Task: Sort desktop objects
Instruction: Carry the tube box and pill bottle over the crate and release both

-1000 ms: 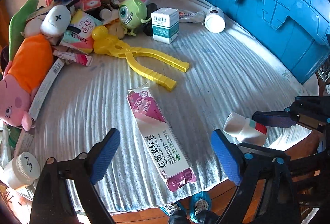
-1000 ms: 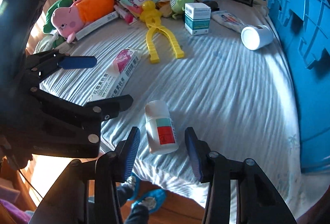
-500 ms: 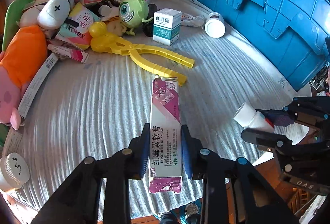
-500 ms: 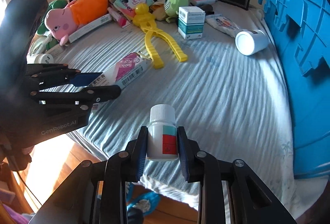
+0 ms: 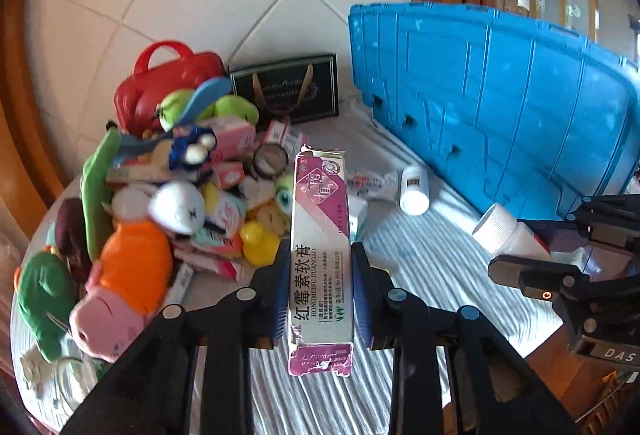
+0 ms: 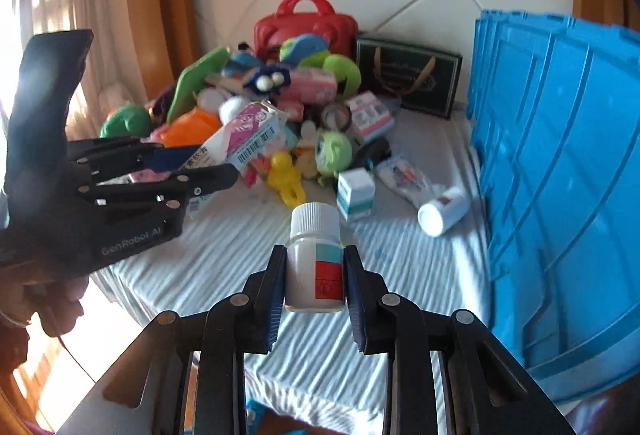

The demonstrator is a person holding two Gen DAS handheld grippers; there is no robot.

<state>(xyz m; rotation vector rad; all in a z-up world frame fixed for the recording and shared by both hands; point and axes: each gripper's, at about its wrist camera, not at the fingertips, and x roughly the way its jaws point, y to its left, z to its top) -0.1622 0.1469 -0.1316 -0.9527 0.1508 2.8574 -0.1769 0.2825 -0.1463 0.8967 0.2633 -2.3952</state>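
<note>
Left wrist view: the left gripper (image 5: 320,287) is clamped on a long ointment box (image 5: 321,259), its blue pads pressing the box's two long sides near the lower half; the box stands clear of the striped cloth (image 5: 420,275). At 3 o'clock the right gripper (image 5: 532,247) carries a white pill bottle (image 5: 504,231).

Right wrist view: the right gripper (image 6: 314,283) is clamped on the pill bottle (image 6: 316,263), cap up, pads on its sides, also off the cloth (image 6: 240,247). The left gripper (image 6: 192,167) appears at 9 o'clock with the box (image 6: 244,139).

Risks, as judged: the box is held low, so most of its length projects past the pads; a quick swing could pivot or crush the thin carton. The bottle is smooth and round, so a tilt could let it slip. Both loads travel close together and could collide.

Containers: the blue crate (image 6: 560,175) stands at 3 o'clock, just beside the cloth's edge; only its outer wall shows, so its contents cannot be told. A red case (image 6: 306,27) at 12 o'clock is closed. A dark gift bag (image 6: 408,79) stands at 1 o'clock; its inside is hidden. Unsorted toys and boxes lie heaped at 11 o'clock; a second bottle (image 6: 442,213) lies on its side near the crate.
</note>
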